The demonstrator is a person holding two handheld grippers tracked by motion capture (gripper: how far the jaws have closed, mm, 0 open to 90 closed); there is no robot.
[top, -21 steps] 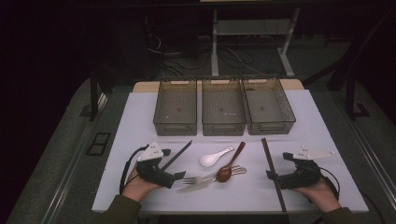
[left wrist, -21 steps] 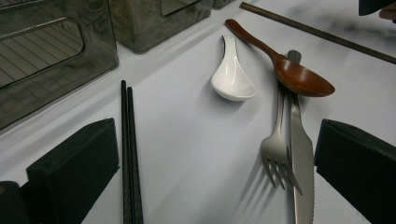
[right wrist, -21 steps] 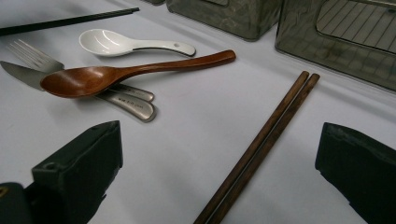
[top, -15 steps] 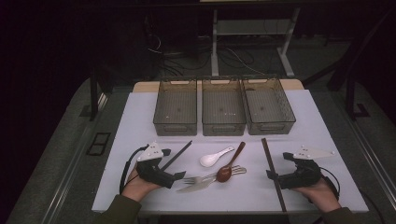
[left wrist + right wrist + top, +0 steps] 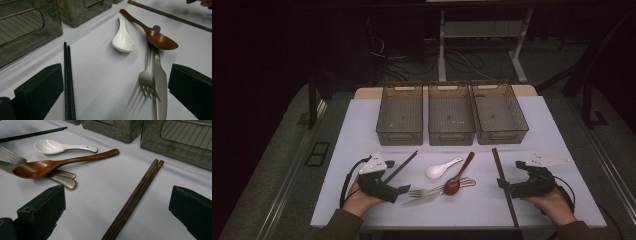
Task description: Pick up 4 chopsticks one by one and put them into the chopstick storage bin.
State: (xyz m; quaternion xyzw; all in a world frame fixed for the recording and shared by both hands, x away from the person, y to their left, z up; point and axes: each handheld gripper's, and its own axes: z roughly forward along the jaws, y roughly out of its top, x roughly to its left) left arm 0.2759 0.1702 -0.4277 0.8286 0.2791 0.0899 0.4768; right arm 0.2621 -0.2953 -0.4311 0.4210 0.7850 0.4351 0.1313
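Your left gripper (image 5: pixel 398 189) and right gripper (image 5: pixel 503 184) both rest on the white table (image 5: pixel 357 125) with jaws spread, holding nothing, the pair of black chopsticks (image 5: pixel 68 80) and pair of brown wooden chopsticks (image 5: pixel 135 197) lying between their respective jaws, while the three translucent grey plastic bins (image 5: pixel 451 120) behind hold no utensils.

High view dim, surroundings near black, only white table (image 5: pixel 362 130) lit from above. Gripper views brighter, sharp nearby; soft glare on white spoon (image 5: pixel 123 40) and knife (image 5: pixel 160 82); faint fork (image 5: pixel 147 80) shadow; far bins slightly soft.
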